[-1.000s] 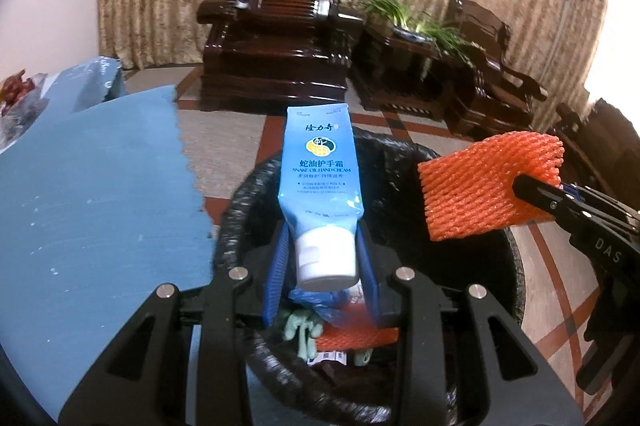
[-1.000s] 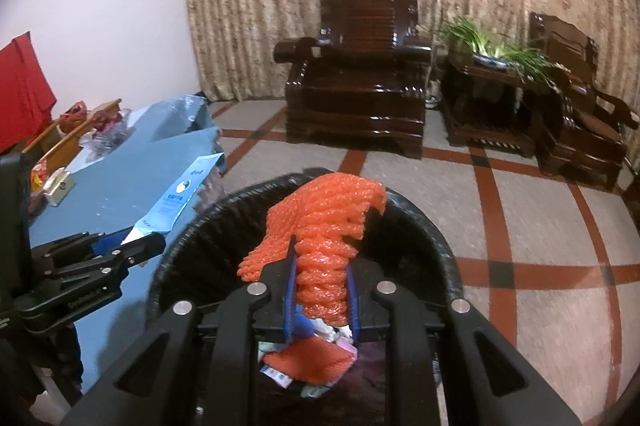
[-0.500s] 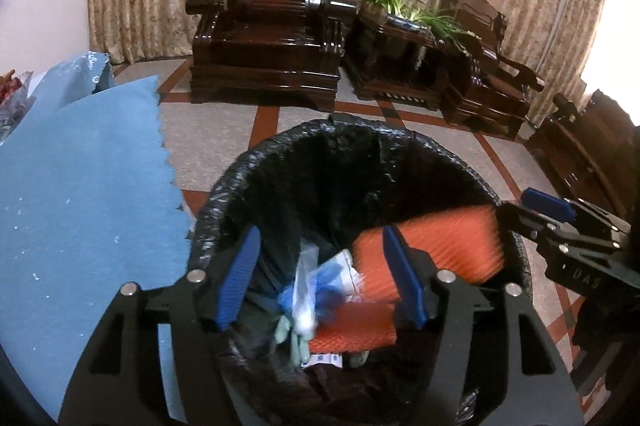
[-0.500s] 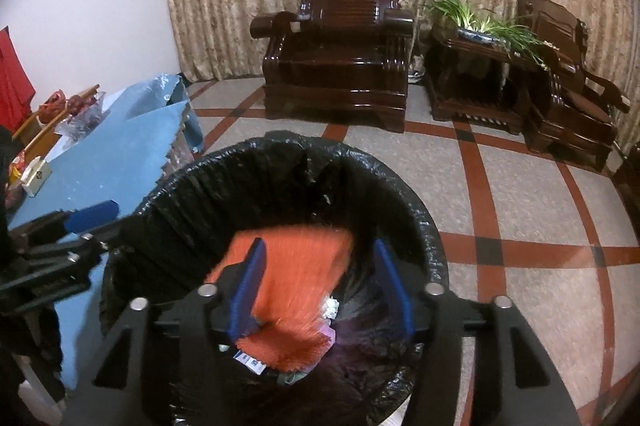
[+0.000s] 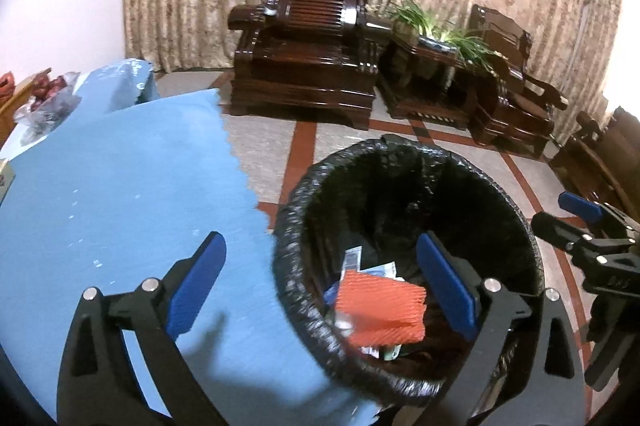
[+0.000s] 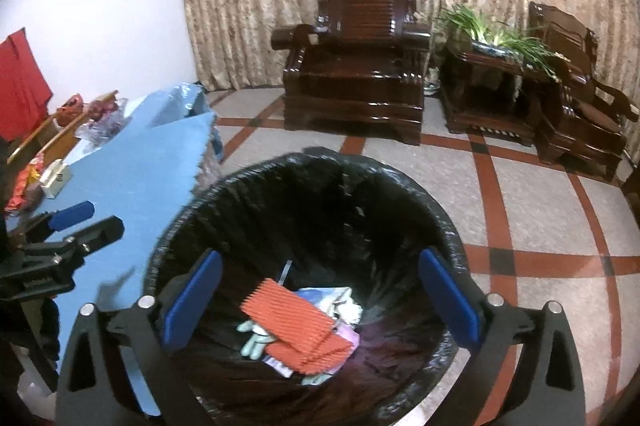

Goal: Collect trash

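Left gripper [image 5: 320, 282] spread wide, jaws just opened, nothing between the blue pads [image 5: 446, 284], nothing touched; one pad over the blue tablecloth [image 5: 100, 194], the other over the mouth of the bin. Right gripper [image 6: 320, 298] likewise spread to its widest, jaws just opened, empty, both pads [image 6: 192, 300] above the bin's opening.

Between them, a round trash bin [image 6: 400, 194] lined with a black bag, standing on the tiled floor right against the table edge. Inside, at the bottom: orange foam netting [image 6: 296, 330] lying flat on top of the heap, a pale blue tube [image 6: 320, 296] partly covered beside it, a light green glove [image 6: 254, 342] poking out at the near side, plus scraps of paper and wrappers, too jumbled to name.

Netting well below both sets of pads, apart from them, roughly centred under the right gripper and toward the right pad of the left one. In the left wrist view, netting [image 5: 380, 310] blurred.
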